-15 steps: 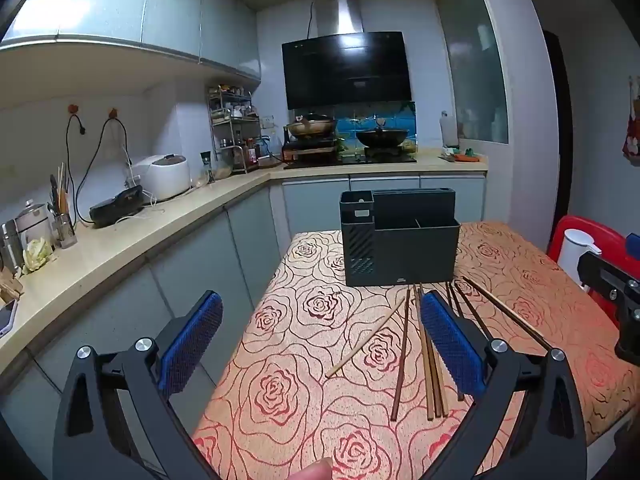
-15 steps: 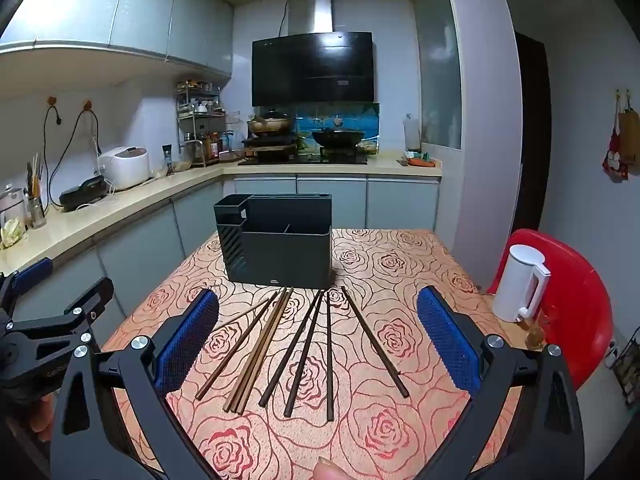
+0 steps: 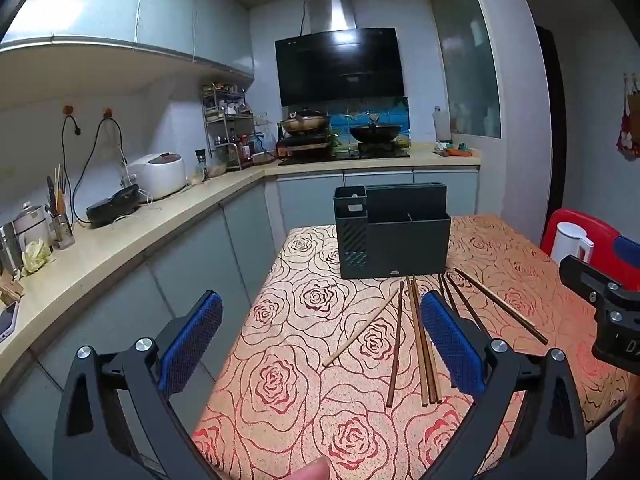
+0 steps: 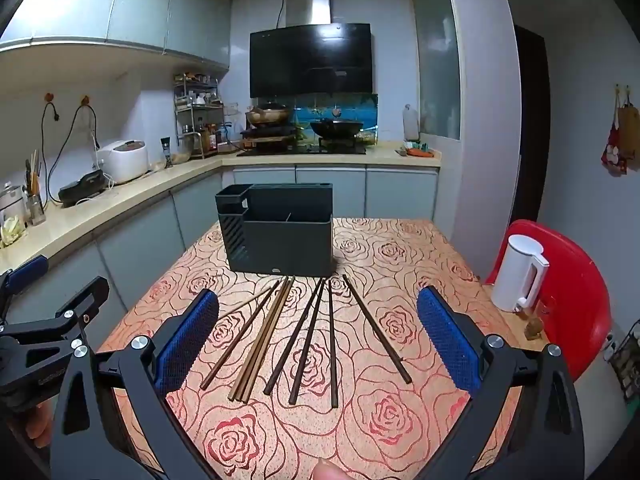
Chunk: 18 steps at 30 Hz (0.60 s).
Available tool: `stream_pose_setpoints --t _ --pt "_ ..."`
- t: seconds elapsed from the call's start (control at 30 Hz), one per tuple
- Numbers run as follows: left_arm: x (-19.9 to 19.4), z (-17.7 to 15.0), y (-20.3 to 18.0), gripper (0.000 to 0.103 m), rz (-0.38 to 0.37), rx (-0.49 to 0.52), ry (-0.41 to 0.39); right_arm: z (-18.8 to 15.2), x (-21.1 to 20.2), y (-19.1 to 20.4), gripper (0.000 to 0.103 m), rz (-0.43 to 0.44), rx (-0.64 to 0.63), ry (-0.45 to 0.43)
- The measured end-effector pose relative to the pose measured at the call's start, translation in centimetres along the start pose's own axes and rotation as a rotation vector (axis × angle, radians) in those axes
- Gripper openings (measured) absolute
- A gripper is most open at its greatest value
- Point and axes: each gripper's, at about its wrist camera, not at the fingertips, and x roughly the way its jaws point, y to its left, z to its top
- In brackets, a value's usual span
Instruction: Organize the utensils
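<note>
A dark grey utensil holder (image 4: 280,232) with several compartments stands upright on the rose-patterned table (image 4: 400,248); the left wrist view shows the holder (image 3: 392,232) too. Several brown chopsticks (image 4: 304,336) lie fanned out on the cloth in front of it, and the chopsticks (image 3: 418,340) also appear in the left wrist view. My right gripper (image 4: 318,300) hangs open above their near ends, nothing between its blue pads. My left gripper (image 3: 318,312) is open as well, over the table's left side, with its right pad over some chopsticks. Nothing is held.
A white kettle (image 4: 518,272) stands on a red chair (image 4: 580,300) right of the table. A counter (image 3: 132,232) with a rice cooker (image 3: 162,174) and jars runs along the left wall. The stove with pans (image 4: 304,120) is at the back.
</note>
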Motion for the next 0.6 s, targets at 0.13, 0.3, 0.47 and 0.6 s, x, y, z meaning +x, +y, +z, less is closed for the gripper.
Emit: stream_pose_setpoints --t 0.13,0.3,0.47,0.6 --pt "0.2 -0.1 -0.1 0.096 0.001 0.004 0.012 -0.2 0.4 -0.2 0.096 -0.007 0.01 0.019" --pt "0.5 -0.1 -0.2 0.096 0.0 0.006 0.032 -0.4 0.7 -0.3 0.096 -0.006 0.011 0.025" --pt "0.8 -0.4 -0.3 0.096 -0.002 0.009 0.043 -0.6 1.0 -0.2 0.096 -0.006 0.008 0.034" --pt "1.0 -0.5 -0.3 0.096 -0.004 0.011 0.052 -0.7 1.2 0.0 0.096 -0.008 0.003 0.041"
